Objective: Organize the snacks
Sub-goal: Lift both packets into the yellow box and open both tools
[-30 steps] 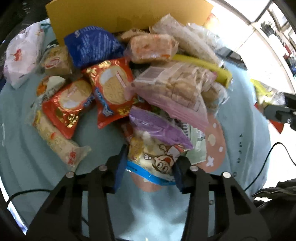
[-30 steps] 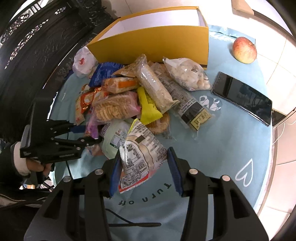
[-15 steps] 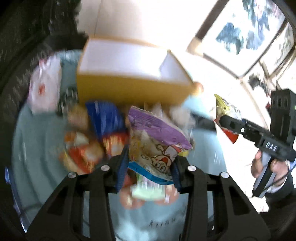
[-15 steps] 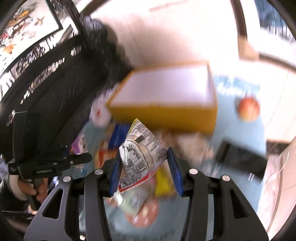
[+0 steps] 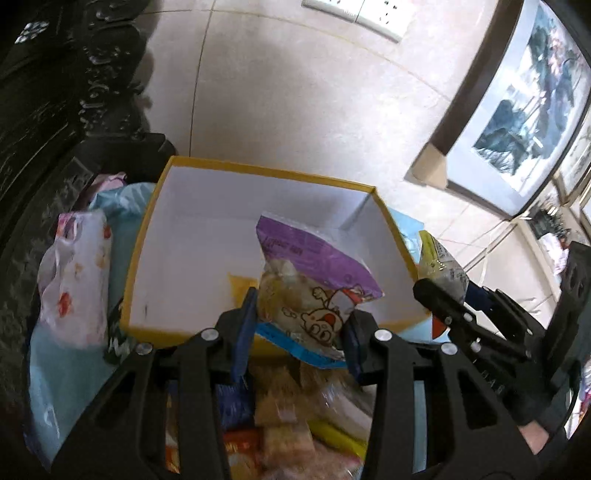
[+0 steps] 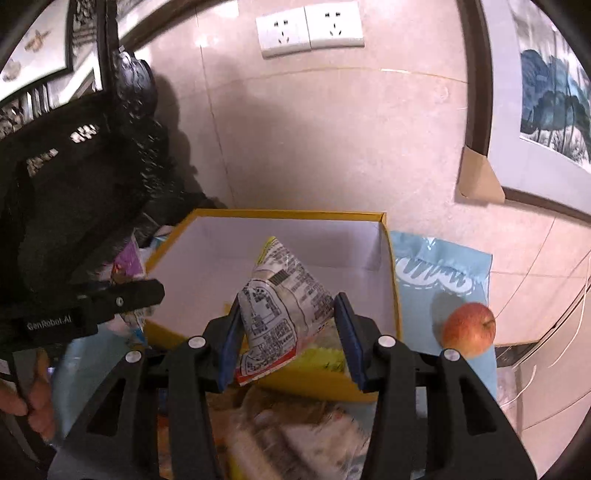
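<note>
A yellow box [image 5: 137, 266] with a white inside stands open at the back of the light blue cloth [image 5: 59, 373]; the right wrist view shows the same yellow box [image 6: 390, 266]. My left gripper [image 5: 299, 328] is shut on a purple-topped snack bag [image 5: 314, 280] with a cartoon figure, held over the box's near wall. My right gripper [image 6: 288, 332] is shut on a clear printed snack bag [image 6: 280, 299], also above the near wall. Each gripper appears at the side of the other's view. A blurred heap of snacks [image 5: 295, 417] lies below the fingers.
A white flowered bag [image 5: 74, 280] lies left of the box. An apple [image 6: 468, 329] rests on the blue cloth to the right. Dark carved furniture [image 6: 74, 177] rises on the left, a tiled wall with sockets [image 6: 310, 27] and framed pictures [image 5: 517, 110] behind.
Both grippers have lifted their bags off the heap and carried them toward the box, which now fills the middle of both views. Their grips look unchanged.
</note>
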